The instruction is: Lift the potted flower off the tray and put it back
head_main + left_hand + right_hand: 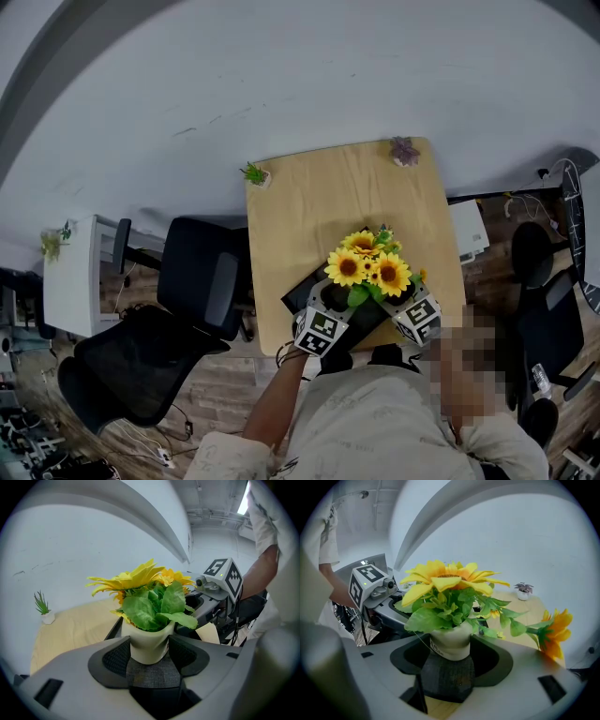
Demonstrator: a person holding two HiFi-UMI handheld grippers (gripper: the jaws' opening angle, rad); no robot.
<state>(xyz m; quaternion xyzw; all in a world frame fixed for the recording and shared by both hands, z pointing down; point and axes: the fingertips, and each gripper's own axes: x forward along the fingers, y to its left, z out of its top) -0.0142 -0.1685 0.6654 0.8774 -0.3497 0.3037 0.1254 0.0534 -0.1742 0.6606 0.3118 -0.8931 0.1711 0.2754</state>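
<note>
The potted flower (367, 267), yellow sunflowers with green leaves in a white pot (149, 644), stands on a dark tray (305, 295) at the near edge of the wooden table (319, 202). My left gripper (343, 305) comes at the pot from the left. In the left gripper view its pads lie against both sides of the pot. My right gripper (396, 300) reaches in from the right. In the right gripper view the pot (450, 644) sits between its wide-set jaws, which stand close beside it without pressing. The pot rests on the tray (447, 677).
A small green plant (255, 174) and a small purple plant (404, 150) stand at the table's far corners. Black office chairs (197, 281) are at the left, a white box (467, 230) at the right. A grey wall lies beyond the table.
</note>
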